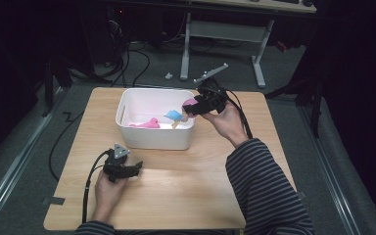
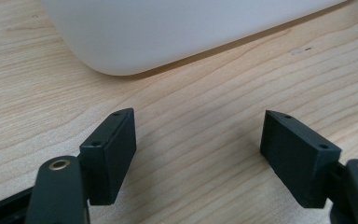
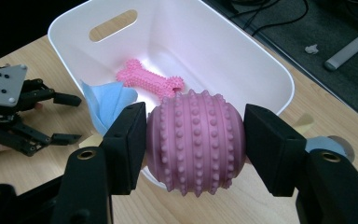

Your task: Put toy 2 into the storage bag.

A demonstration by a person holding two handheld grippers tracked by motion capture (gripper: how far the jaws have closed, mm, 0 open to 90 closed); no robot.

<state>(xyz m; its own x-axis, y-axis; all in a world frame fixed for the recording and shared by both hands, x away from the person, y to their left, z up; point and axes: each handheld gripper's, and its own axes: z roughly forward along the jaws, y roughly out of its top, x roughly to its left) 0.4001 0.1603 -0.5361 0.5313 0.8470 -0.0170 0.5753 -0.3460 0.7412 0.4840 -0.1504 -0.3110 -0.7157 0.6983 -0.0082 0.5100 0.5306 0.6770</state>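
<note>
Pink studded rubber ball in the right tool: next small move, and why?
Probably carry it a little further over the white plastic bin, then open. The right tool is clamped on the pink studded rubber ball, which hangs at the bin's near rim, above the pink bone-shaped chew toy already inside. Releasing now might drop it on the rim or the wooden table.

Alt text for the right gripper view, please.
The right gripper clamps a pink studded ball above the near rim of a white tub. Inside lie a pink bone toy and a blue cloth.
</note>
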